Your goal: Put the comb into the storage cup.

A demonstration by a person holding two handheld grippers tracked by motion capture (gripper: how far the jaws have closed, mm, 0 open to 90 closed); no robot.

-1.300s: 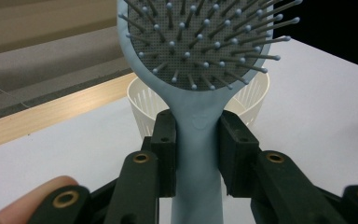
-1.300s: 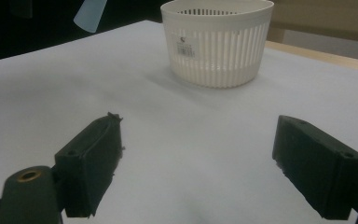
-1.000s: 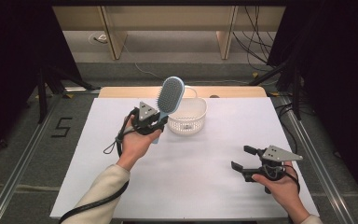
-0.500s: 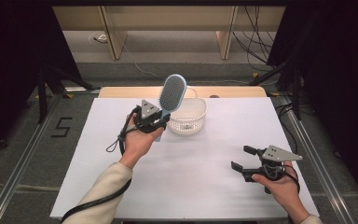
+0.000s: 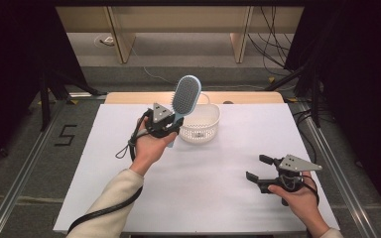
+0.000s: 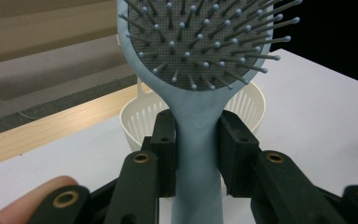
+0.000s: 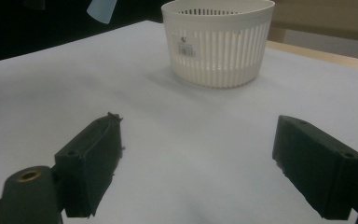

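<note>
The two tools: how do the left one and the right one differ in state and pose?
The left tool is shut on the hairbrush handle; the right tool stands open and empty. In the high view the left tool is raised beside the basket with the brush head up, while the right tool rests low over the white table. Both have black jaws and a grey plate.

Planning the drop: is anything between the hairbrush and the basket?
Nothing visible is. The left gripper holds the hairbrush by its handle, head up, just left of the basket. The basket's mouth is open, and the right gripper sits far off, near the table's front right.
</note>
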